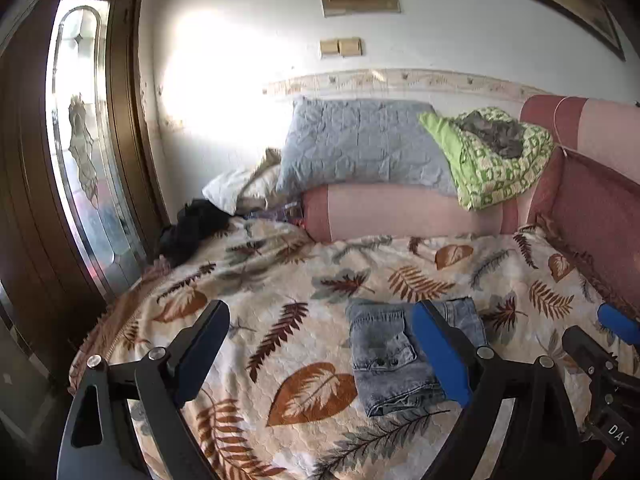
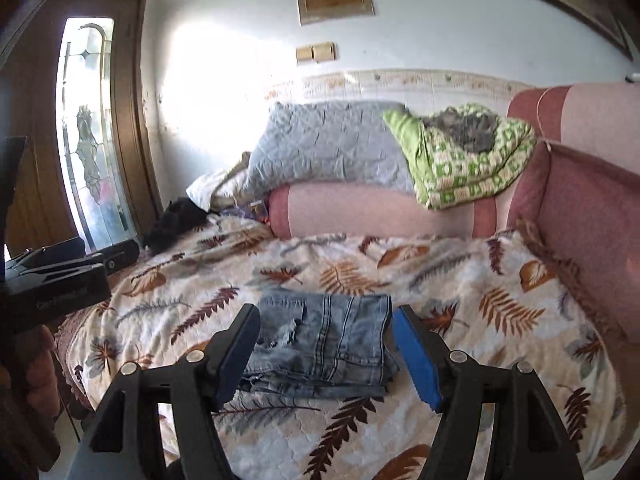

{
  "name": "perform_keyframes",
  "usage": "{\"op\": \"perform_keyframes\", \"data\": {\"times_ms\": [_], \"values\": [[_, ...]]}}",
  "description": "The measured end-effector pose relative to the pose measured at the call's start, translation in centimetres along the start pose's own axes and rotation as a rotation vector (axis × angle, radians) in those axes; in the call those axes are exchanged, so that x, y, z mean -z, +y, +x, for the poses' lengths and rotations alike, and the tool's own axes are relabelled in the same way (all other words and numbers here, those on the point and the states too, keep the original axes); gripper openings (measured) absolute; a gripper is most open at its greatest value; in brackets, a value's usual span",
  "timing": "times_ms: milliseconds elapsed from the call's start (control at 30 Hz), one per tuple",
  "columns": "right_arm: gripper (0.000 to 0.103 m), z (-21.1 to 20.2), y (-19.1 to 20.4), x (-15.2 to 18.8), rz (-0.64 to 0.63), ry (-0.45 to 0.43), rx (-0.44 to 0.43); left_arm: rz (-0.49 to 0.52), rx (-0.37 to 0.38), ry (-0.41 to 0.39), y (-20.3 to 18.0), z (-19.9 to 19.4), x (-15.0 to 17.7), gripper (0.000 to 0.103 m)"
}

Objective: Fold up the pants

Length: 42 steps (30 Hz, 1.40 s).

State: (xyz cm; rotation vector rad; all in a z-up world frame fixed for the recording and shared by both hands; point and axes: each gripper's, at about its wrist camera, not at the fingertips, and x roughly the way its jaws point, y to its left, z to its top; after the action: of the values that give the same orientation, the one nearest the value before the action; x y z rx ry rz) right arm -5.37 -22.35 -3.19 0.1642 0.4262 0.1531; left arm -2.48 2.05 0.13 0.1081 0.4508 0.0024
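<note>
- Pants (image 2: 324,344): light blue denim, folded into a compact rectangular stack, lying flat on the bed. In the right wrist view the stack sits ahead of and below the right hand-held gripper, framed between its two fingers without touching either. In the left wrist view the pants (image 1: 384,356) lie ahead and to the right, partly hidden behind that gripper's right finger.
- Left hand-held gripper (image 1: 326,352): jaws spread wide apart, nothing between them but bedspread; raised clear of the bed.
- Right hand-held gripper (image 2: 326,352): jaws apart, blue pads facing inward, not pressing on the denim; raised above the near edge of the stack. Its body also shows at the right edge of the left wrist view.
- Bed (image 2: 460,320): covered with a cream bedspread printed with brown and grey leaves, spreading ahead of both grippers.
- Pink bolster (image 1: 400,212): lies across the far end of the bed, well beyond the pants.
- Grey pillow (image 1: 360,144): rests on top of the bolster, against the wall.
- Green patterned blanket (image 1: 492,164): bundled to the right of the pillow, with a grey item on it.
- Dark garment (image 1: 192,228): crumpled at the far left corner of the bed.
- Wooden door (image 1: 80,140): glass-panelled, far left of both grippers.
</note>
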Motion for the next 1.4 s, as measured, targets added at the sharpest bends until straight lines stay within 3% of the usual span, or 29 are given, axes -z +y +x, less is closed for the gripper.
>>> {"op": "perform_keyframes", "data": {"times_ms": [267, 700, 1400], "values": [[0.075, -4.2, 1.4, -2.4, -0.012, -0.084, 0.033, -0.016, -0.022, -0.047, 0.7, -3.4, -1.5, 0.093], [0.076, -5.6, 2.9, -2.7, -0.045, -0.127, 0.037, -0.039, -0.076, -0.062, 1.8, -4.8, -2.0, 0.094], [0.076, -3.1, 3.9, -1.0, -0.058, -0.051, 0.004, -0.039, -0.100, -0.015, 2.1, -3.0, -0.8, 0.094]]}}
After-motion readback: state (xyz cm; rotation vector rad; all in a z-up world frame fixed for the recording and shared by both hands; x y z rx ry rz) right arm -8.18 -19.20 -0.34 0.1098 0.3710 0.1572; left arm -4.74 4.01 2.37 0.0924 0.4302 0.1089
